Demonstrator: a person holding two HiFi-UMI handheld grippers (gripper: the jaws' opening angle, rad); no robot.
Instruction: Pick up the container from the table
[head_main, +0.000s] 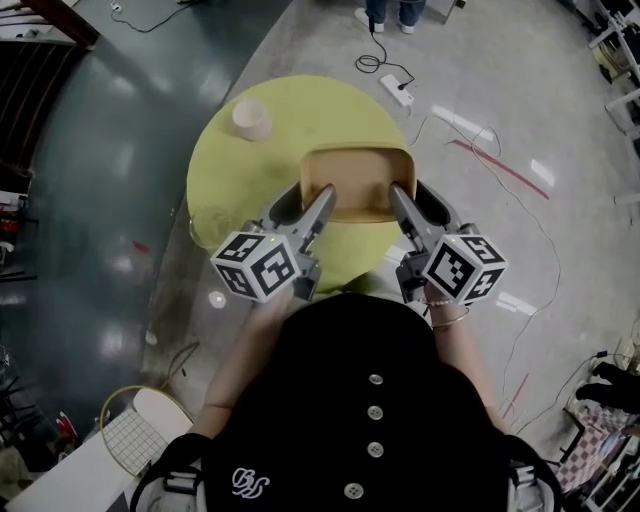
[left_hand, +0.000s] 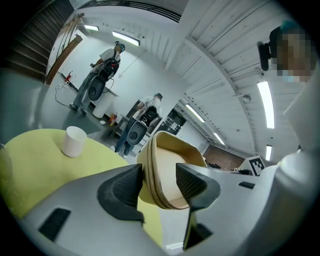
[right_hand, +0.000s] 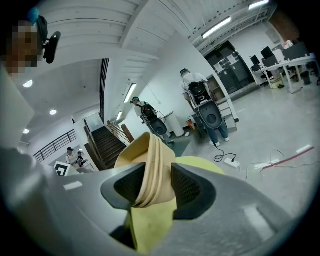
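Observation:
A tan container (head_main: 358, 180), which looks like several nested paper trays, is at the near edge of the round yellow table (head_main: 230, 190). My left gripper (head_main: 305, 200) is at its left wall and my right gripper (head_main: 415, 200) at its right wall. In the left gripper view the container (left_hand: 172, 165) has its wall between the dark pads of the left gripper (left_hand: 159, 182), and it looks tilted with its underside showing. In the right gripper view the stacked rim (right_hand: 150, 155) is pinched between the pads of the right gripper (right_hand: 157, 187).
A white paper cup (head_main: 250, 118) stands on the far left part of the table, also in the left gripper view (left_hand: 75, 141). A power strip (head_main: 397, 90) and cables lie on the floor beyond. People stand in the room behind. A racket (head_main: 130, 430) lies at lower left.

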